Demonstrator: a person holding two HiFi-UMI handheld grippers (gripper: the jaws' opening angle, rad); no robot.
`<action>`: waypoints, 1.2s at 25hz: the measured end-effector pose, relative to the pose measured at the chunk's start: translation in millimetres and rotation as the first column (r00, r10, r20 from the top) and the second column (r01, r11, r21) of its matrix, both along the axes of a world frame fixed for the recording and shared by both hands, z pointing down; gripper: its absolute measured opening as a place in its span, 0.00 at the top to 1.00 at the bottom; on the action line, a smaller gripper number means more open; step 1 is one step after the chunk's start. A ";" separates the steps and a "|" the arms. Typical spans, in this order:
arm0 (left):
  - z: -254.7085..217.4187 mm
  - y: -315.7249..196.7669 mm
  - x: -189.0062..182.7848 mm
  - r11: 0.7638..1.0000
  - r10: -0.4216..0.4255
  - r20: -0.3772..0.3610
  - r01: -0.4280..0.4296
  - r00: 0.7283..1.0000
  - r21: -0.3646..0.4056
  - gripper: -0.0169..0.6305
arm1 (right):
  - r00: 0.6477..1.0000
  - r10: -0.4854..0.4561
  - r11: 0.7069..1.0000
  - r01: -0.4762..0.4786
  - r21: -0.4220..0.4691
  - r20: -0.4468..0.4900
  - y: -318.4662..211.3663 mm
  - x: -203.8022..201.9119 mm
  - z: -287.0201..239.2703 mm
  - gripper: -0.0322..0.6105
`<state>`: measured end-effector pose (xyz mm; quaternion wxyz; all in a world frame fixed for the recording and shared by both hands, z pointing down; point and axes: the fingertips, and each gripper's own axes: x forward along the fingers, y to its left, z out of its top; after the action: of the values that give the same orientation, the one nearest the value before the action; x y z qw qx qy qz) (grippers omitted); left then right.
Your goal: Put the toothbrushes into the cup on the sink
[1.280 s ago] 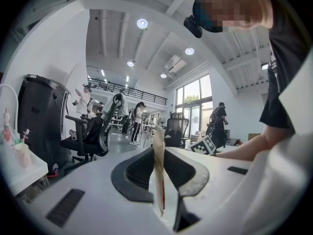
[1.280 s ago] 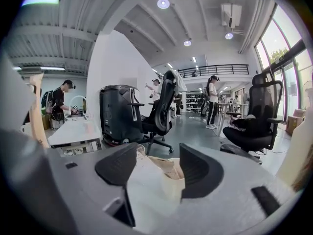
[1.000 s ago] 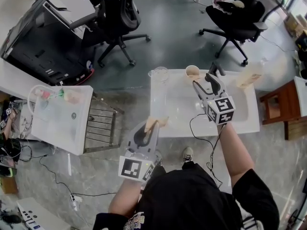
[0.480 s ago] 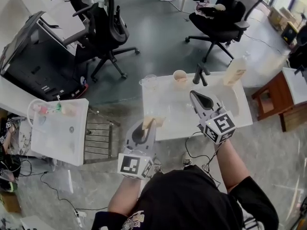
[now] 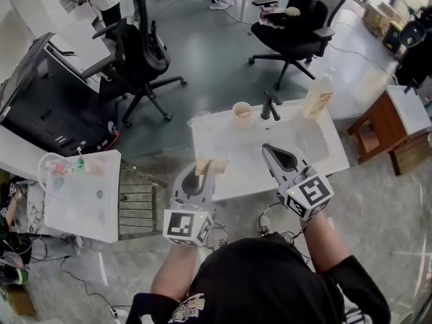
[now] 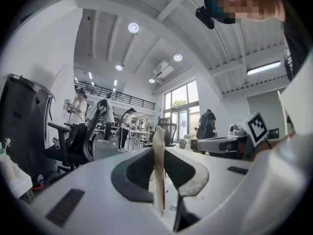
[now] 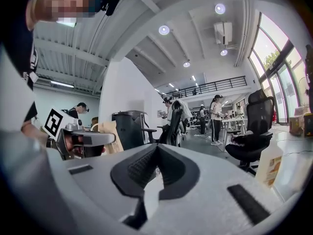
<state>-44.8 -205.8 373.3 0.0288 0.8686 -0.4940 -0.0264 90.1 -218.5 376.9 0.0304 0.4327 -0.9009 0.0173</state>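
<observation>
Head view: a person stands at the front edge of a white sink (image 5: 239, 173), with a hand-held gripper in each hand.
Left hand-held gripper (image 5: 204, 172): over the sink's front-left part, jaws pinching a flat beige piece that stands upright between them.
Toothbrush (image 6: 159, 177): the beige piece in the left jaws, probably a wrapped toothbrush, though the lens is too coarse to be sure. It sits above the sink's front-left edge, well apart from the cup.
Right hand-held gripper (image 5: 271, 150): over the sink's front-right part, jaws pressed together with nothing between them.
Cup (image 5: 241, 113): tan, upright on the sink's back rim, just left of the faucet.
Faucet (image 5: 270, 105): dark, at the middle of the sink's back rim.
Glass (image 5: 201, 121): clear, at the sink's back-left corner, beside the cup.
Bottle (image 5: 318, 96): pale, upright at the sink's back-right corner.
Office chairs: one black chair (image 5: 145, 59) on the floor beyond the sink's left end, another (image 5: 293, 29) beyond its right end.
</observation>
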 end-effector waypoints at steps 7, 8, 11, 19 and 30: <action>3.7 -2.3 5.2 1.000 0.012 -0.009 -0.011 1.000 0.006 0.88 | 1.000 0.001 1.000 -0.001 -0.008 -0.008 -1.2 0.8 2.7 0.94; 4.0 -3.0 5.4 1.000 0.011 -0.009 -0.011 1.000 0.007 0.88 | 1.000 0.000 1.000 0.000 -0.009 -0.007 -1.9 0.8 3.1 0.94; 3.0 -4.9 4.4 1.000 0.002 -0.003 -0.002 1.000 0.012 0.88 | 1.000 -0.005 1.000 0.005 -0.012 -0.002 -3.4 -0.6 4.2 0.94; -0.2 -19.6 -6.4 0.999 -0.031 0.006 0.031 1.000 0.040 0.88 | 1.000 -0.020 0.999 0.020 -0.030 0.003 -9.9 -6.6 9.8 0.94; -8.1 -69.1 -29.7 0.992 -0.095 0.007 0.094 0.995 0.080 0.88 | 1.000 -0.018 0.996 0.018 -0.087 0.001 -27.0 -7.1 28.7 0.94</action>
<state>-74.5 -274.8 365.2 -0.0098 0.8448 -0.5333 -0.0430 82.9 -245.5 405.6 0.0490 0.4230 -0.9031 0.0564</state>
